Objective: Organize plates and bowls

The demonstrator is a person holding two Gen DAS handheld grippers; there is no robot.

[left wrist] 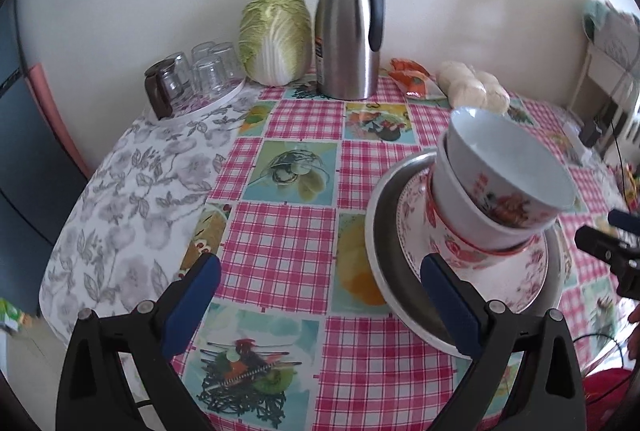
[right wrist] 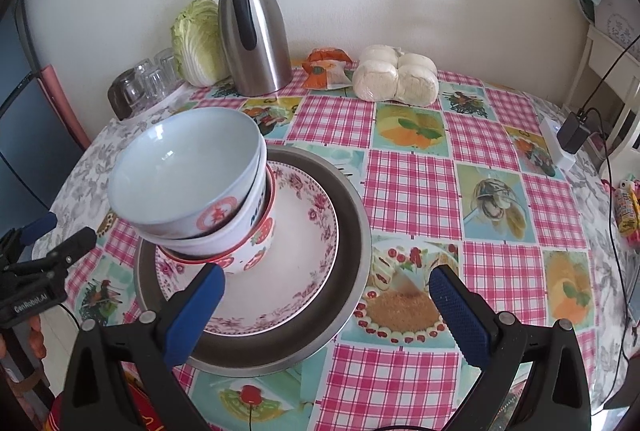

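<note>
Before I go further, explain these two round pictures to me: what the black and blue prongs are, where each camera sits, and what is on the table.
The prongs are claws: two-finger tools a person holds, one per hand. Each carries a wide-angle camera looking along its fingers, hence the round, bent pictures. One picture looks out from the left claw, the other from the right claw. Both are open and hold nothing. On the checked tablecloth sits a metal basin holding a flowered plate and a leaning stack of bowls. Behind stand a steel jug, a cabbage, upturned glasses and wrapped buns.
</note>
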